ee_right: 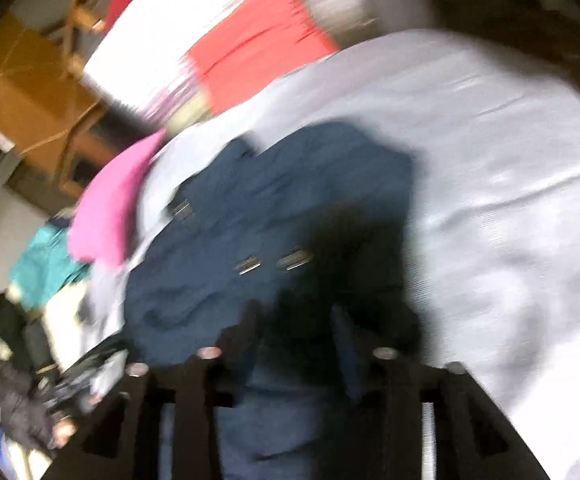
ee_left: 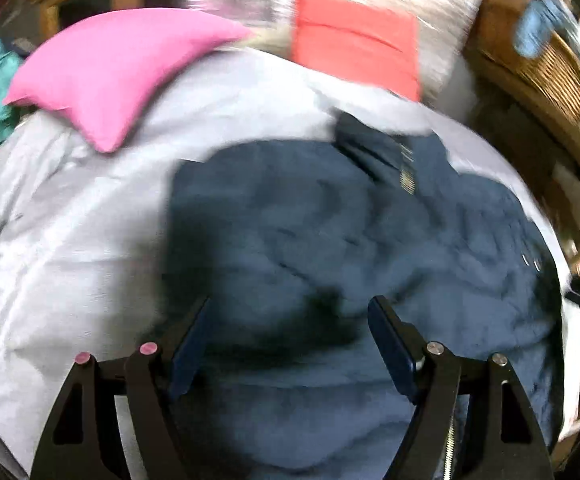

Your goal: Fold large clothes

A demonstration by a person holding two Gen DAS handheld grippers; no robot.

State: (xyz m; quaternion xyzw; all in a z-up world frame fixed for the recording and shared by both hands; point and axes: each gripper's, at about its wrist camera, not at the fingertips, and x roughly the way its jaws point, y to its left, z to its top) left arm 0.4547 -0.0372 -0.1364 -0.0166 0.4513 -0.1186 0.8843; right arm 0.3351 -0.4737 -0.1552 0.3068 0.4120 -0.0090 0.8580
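Note:
A large dark navy garment (ee_left: 350,232) lies crumpled on a pale grey bed sheet (ee_left: 69,208). It also shows in the right wrist view (ee_right: 273,208), with metal fastenings on it. My left gripper (ee_left: 290,312) is open just above the near part of the garment, nothing between its fingers. My right gripper (ee_right: 294,320) hovers over the garment's near edge; its fingers stand apart and look empty, but the view is blurred and dark there.
A pink pillow (ee_left: 105,68) lies at the far left of the bed, a red-orange cushion (ee_left: 354,40) at the head. A wicker basket (ee_left: 546,68) stands on the right. Teal and dark clothes (ee_right: 45,268) are piled beside the bed. A wooden cabinet (ee_right: 29,92) stands beyond.

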